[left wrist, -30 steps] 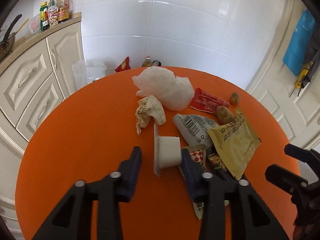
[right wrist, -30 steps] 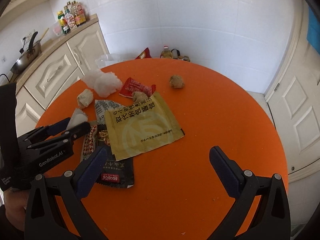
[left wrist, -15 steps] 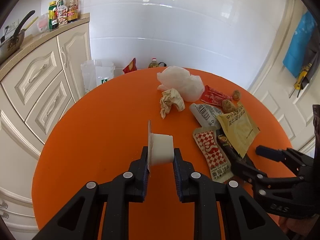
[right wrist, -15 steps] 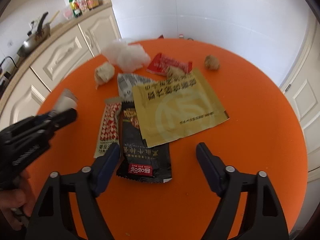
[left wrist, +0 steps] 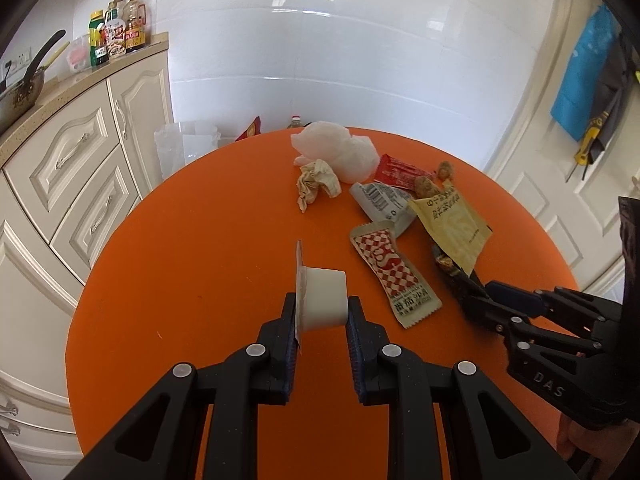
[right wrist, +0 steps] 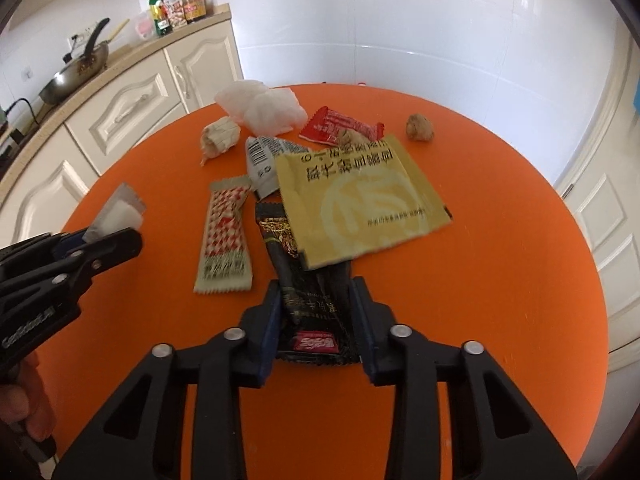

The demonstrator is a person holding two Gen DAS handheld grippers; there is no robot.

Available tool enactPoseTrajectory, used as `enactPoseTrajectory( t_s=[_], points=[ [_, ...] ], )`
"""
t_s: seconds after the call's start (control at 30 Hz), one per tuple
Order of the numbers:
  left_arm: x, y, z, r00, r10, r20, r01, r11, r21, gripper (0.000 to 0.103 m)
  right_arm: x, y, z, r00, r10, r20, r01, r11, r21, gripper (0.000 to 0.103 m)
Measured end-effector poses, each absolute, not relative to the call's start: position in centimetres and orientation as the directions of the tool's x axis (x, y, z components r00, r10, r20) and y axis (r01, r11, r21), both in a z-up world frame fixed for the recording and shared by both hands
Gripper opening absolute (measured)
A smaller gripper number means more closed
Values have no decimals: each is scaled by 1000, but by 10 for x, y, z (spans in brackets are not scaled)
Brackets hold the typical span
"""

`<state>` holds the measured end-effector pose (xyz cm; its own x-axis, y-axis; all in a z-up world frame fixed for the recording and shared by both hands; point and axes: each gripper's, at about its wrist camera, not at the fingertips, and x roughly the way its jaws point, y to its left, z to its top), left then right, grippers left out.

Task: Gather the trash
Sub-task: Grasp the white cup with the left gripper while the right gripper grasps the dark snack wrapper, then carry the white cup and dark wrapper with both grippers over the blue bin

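Left wrist view first: the left gripper (left wrist: 322,312) is pinching a small white cup (left wrist: 323,298) with its peeled lid flap sticking up on one side, held over the orange table (left wrist: 192,248). So that piece is already picked up; I'd guess it just needs carrying off to wherever the trash goes, maybe the clear bag (left wrist: 186,148) on the floor by the cabinets. Off to the right you can read "DAS" on the other tool's body. The red-and-white checked sachet (left wrist: 394,276) has print, too small for me to read.

Right wrist view: the right gripper (right wrist: 318,312) is closing its fingers around the near end of a black wrapper (right wrist: 308,292), which lies on the table and is partly tucked under the yellow packet (right wrist: 360,204). The pads look about on its edges. Next it probably needs a firm squeeze, then a pull to slide it free. There's a red label on the wrapper, blurry. The yellow packet has Chinese characters, upside down from here.
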<state>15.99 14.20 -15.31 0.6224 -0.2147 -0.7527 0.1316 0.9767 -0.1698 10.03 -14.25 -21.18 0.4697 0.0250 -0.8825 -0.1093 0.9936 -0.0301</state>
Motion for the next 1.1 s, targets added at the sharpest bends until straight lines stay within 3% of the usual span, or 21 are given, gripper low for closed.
enactPoseTrajectory(
  t_s=[0.43,1.1],
  points=[
    [132,146,-141,646,-248,-722,173,969,-178,18,59,-160,-192,494,130,-859,-77,991,106,10],
    [99,115,-109,661,-335,-671,343,931,-126,18,1,-220,-141,607,114,-786,10,989,150,9]
  ],
)
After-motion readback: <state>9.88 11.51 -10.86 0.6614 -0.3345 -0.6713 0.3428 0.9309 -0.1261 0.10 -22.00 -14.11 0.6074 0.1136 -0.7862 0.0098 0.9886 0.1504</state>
